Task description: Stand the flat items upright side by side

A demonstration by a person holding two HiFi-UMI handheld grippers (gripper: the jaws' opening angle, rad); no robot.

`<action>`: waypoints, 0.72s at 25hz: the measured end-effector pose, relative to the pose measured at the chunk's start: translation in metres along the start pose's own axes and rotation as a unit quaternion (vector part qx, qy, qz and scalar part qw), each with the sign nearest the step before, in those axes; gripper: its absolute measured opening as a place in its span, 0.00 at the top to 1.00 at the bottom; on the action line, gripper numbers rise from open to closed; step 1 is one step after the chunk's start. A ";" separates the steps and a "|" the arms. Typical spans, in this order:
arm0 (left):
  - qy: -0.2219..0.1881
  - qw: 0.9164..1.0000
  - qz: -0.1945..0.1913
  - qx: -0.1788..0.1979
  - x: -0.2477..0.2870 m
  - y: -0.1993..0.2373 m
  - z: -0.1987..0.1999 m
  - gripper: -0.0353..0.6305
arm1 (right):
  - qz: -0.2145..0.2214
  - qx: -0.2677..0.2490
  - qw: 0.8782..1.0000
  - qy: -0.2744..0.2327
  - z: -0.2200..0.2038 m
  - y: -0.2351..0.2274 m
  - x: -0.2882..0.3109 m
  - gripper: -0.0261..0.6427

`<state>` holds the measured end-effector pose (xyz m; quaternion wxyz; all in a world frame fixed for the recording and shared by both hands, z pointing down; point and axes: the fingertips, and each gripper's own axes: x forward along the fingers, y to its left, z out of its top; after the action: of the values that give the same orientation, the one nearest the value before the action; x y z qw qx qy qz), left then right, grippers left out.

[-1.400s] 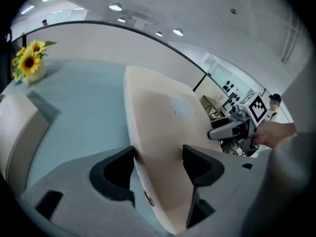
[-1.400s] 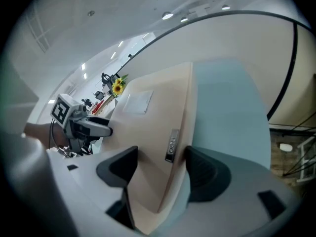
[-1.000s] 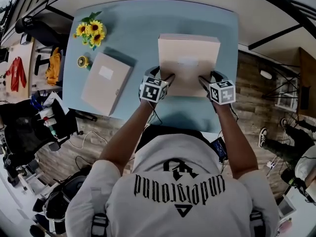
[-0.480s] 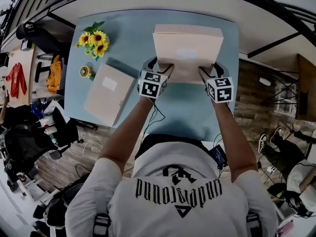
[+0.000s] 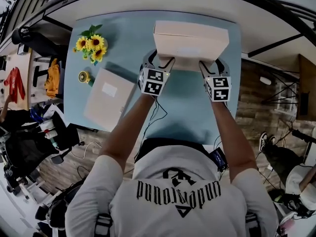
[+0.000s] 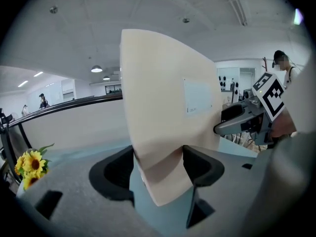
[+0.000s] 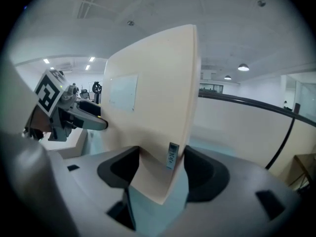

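Here's the beige box [image 5: 190,43], tipped up nearly on edge at the far middle of the blue table [image 5: 182,102]. Its long axis runs left to right across the person's front, with the narrow top face turned to the camera and the labelled broad face towards the person. Both tongs are clamped on it. The left gripper [image 5: 160,63] pinches the lower left corner and the right gripper [image 5: 212,65] the lower right, each pair of jaws pressed on the box's thickness, one pad on either broad face. Whether the bottom edge rests on the table yet, I can't tell from here. Now the key relation: the second box [image 5: 108,98] lies flat on its broad face well off to the left, near the table's front-left part, its long axis slanting away from the person. It's on the left gripper's side, so that hand looks the nearer one to fetch it. Sunflowers [image 5: 91,36] and a tape roll [image 5: 84,76] sit beyond it at the left edge, clear of the spot beside the upright box where the second should probably stand.
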<state>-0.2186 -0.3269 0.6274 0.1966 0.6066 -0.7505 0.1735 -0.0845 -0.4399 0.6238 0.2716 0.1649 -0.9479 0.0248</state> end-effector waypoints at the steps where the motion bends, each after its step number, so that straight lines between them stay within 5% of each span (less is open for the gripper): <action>1: 0.000 1.000 0.002 0.004 0.004 0.002 -0.001 0.46 | -0.006 -0.004 1.000 -0.004 0.000 -0.002 0.004 0.54; 18: -0.003 1.000 0.002 0.019 0.042 0.010 -0.020 0.45 | -0.033 -0.014 0.999 -0.001 -0.024 -0.012 0.036 0.53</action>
<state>-0.2341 -0.3502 0.6660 0.1819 0.6091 -0.7492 0.1863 -0.0970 -0.4586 0.6629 0.2740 0.1921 -0.9423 0.0021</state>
